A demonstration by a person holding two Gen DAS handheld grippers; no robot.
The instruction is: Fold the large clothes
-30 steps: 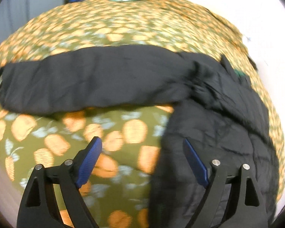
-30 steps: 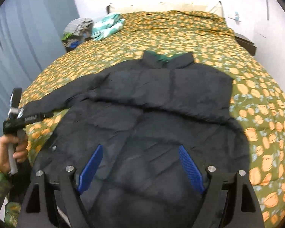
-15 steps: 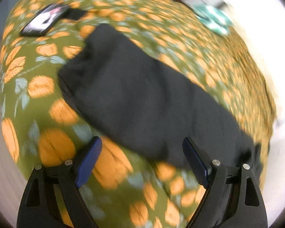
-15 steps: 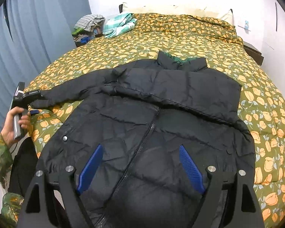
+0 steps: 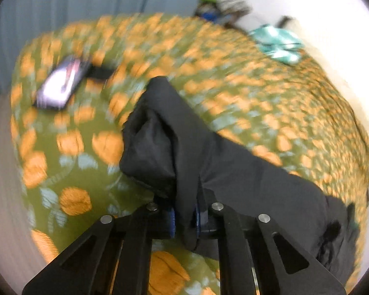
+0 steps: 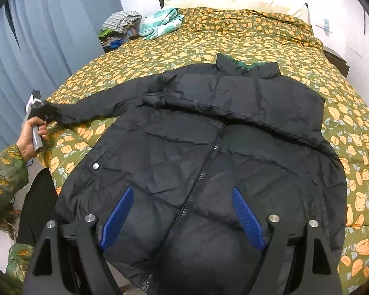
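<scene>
1. a second ago our left gripper (image 5: 184, 217) stood wide open over the bedspread between the sleeve and the jacket body; now its jaws are clamped on the cuff end of the black sleeve (image 5: 174, 132), with fabric bunched up between the blue pads.
2. the left view has swung since then: the phone (image 5: 61, 84) that sat at the top left half a second ago now lies further in, on the bedspread (image 5: 69, 152) beyond the cuff, apart from it. this frame is motion-blurred.
3. in the right view the left hand (image 6: 32, 132) has gone from beside the bed edge to the sleeve tip, and the gripper it holds sits right at the cuff.
4. the right gripper (image 6: 182, 217) looks the same as before: jaws wide apart, nothing between the pads. it hovers over the lower front of the jacket; we cannot tell if it touches the fabric.
5. the black puffer jacket (image 6: 209, 147) lies flat, front up and zipped, on the orange-flowered bedspread. its collar points to the pillows, the left-side sleeve stretches out to the bed edge, and the other sleeve lies folded across the chest.
6. a green checked cloth (image 6: 160, 23) and a clothes heap (image 6: 120, 28) sit at the far left corner, well apart from the jacket.
</scene>
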